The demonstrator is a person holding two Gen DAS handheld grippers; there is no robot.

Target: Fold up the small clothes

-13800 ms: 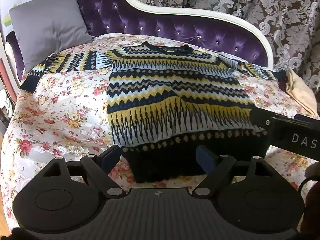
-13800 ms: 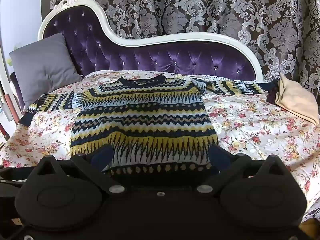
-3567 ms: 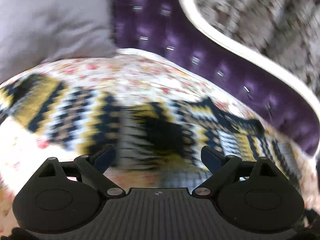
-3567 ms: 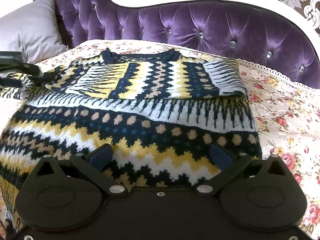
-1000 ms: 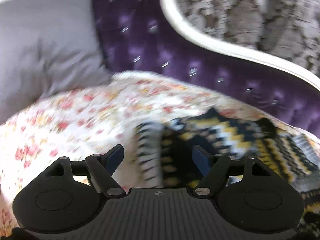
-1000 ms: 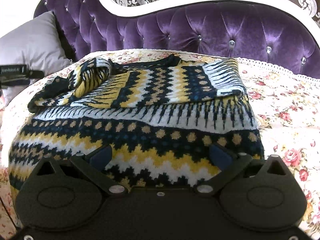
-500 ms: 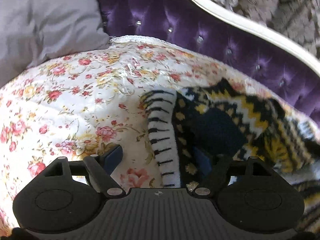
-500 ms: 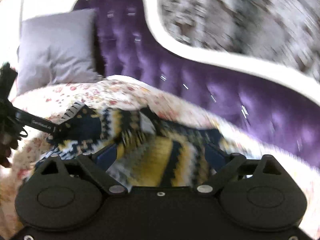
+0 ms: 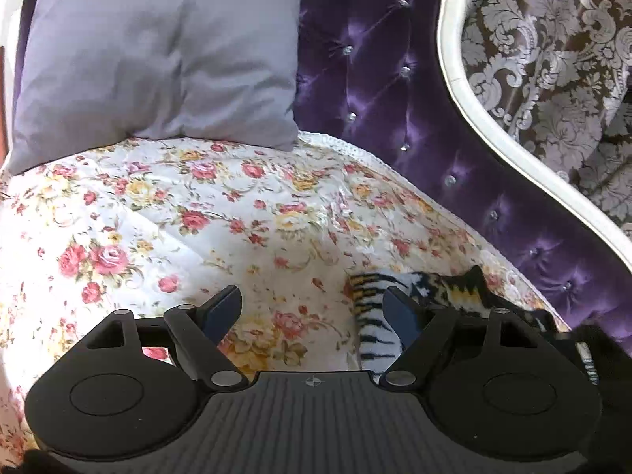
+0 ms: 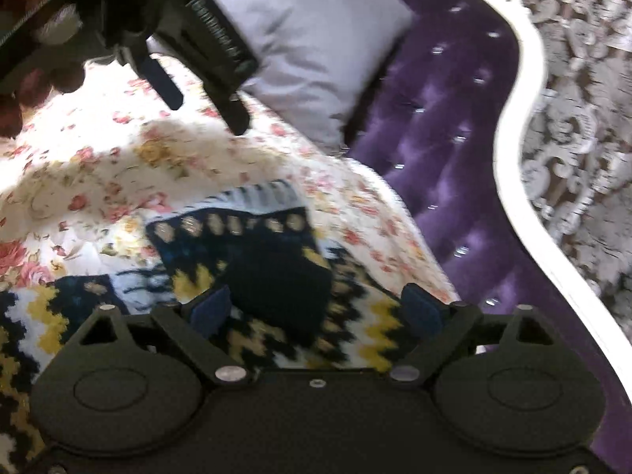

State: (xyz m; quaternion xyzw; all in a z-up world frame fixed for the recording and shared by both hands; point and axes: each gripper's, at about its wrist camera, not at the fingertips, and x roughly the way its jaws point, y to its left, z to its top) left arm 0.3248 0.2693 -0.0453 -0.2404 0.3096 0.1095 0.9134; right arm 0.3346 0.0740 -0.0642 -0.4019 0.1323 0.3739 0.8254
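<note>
Left gripper (image 9: 312,308): black two-finger tool, blue pads spread wide, nothing between them. It hangs over the white quilted bedspread with pink and yellow roses (image 9: 166,229). In the right wrist view the same gripper (image 10: 205,110) appears at upper left, fingers pointing down toward the spread, tips apart, clear of the knitwear.

Right gripper (image 10: 316,308): fingers also set wide apart, empty, poised low over the garment. Contact with the knit cannot be confirmed.

Task item: knitted sweater patterned in navy, yellow, white and tan zigzags (image 10: 276,260). It lies on the bedspread, near side of the right wrist view, with a sleeve end folded over the body, its dark cuff uppermost. In the left wrist view only an edge of the sweater (image 9: 371,324) shows, just beside the right-hand finger, at the near right.

Surroundings: grey square fabric cushion (image 9: 158,51) at far left, leaning on the purple tufted velvet headboard with white curved frame (image 9: 399,91). Brown-and-silver damask curtain (image 9: 553,39) beyond, far right.
</note>
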